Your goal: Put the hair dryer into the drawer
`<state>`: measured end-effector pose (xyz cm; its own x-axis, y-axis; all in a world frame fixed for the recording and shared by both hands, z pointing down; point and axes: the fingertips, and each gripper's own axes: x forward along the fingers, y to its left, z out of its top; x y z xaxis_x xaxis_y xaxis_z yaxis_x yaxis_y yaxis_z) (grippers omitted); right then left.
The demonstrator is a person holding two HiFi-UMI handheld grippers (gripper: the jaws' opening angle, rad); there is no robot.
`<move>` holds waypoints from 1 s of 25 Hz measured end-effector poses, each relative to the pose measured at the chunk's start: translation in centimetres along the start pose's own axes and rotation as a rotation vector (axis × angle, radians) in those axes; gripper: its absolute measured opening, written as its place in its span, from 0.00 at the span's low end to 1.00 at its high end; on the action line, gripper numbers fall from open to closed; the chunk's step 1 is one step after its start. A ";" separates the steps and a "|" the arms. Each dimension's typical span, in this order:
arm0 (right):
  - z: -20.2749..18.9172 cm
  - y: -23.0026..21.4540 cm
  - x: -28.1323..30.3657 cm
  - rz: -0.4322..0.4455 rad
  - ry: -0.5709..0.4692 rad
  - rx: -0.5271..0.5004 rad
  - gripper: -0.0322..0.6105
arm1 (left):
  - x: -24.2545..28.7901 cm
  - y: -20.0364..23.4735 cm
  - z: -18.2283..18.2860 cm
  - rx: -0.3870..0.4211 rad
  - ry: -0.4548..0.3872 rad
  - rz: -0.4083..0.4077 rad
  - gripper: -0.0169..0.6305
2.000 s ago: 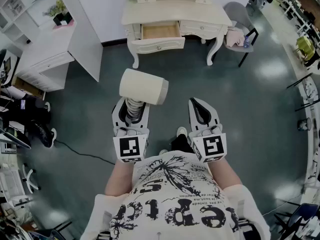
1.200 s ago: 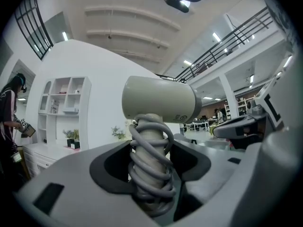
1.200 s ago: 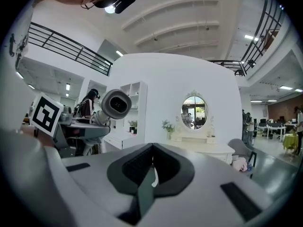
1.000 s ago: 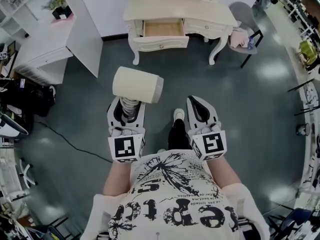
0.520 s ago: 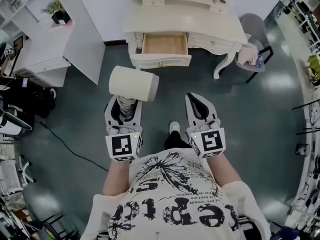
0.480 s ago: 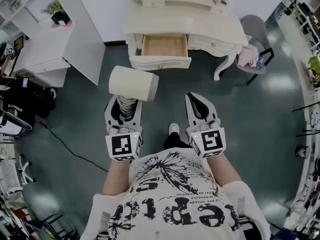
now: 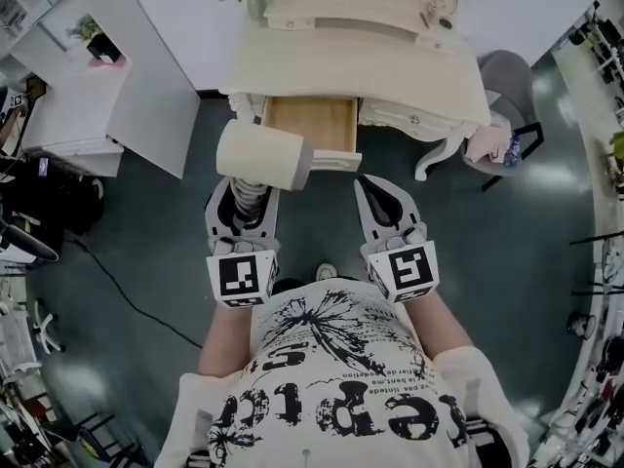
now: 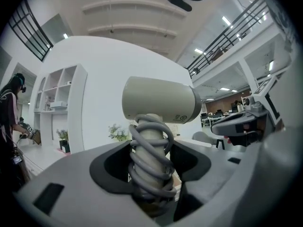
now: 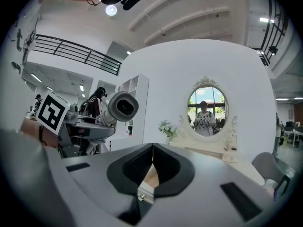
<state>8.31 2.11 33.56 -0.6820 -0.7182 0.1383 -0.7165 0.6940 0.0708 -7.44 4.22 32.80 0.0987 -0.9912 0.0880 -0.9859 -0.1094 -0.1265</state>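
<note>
Hair dryer [image 7: 261, 154] upright in left gripper [image 7: 251, 193], by drawer [image 7: 314, 125].

The hair dryer [image 7: 261, 156] was cream, its coiled cord [image 8: 150, 164] grey. The drawer [image 7: 310, 125] showed pale wood inside a cream-white bench [image 7: 409, 76]. The left gripper [image 7: 246, 193] and right gripper [image 7: 375, 185] were light grey with black jaws and black-and-white square markers. The floor [image 7: 146, 261] was dark teal-grey.

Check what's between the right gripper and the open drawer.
Head view: only bare floor shows between the right gripper and the drawer. The hair dryer, in the left gripper, is further left.
</note>
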 end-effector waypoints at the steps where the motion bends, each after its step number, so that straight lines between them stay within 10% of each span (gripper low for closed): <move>1: -0.1 -0.7 0.7 -0.004 0.000 0.004 0.08 | 1.0 0.0 -0.2 -0.002 0.005 -0.003 0.42; 25: -0.5 -10.6 22.5 -0.254 0.069 0.104 0.08 | 25.6 10.9 -3.5 -0.017 0.072 -0.272 0.42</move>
<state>0.62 -21.41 36.38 -0.4698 -0.8607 0.1962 -0.8767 0.4809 0.0105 -16.09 -22.10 37.12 0.3508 -0.9177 0.1862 -0.9267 -0.3689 -0.0721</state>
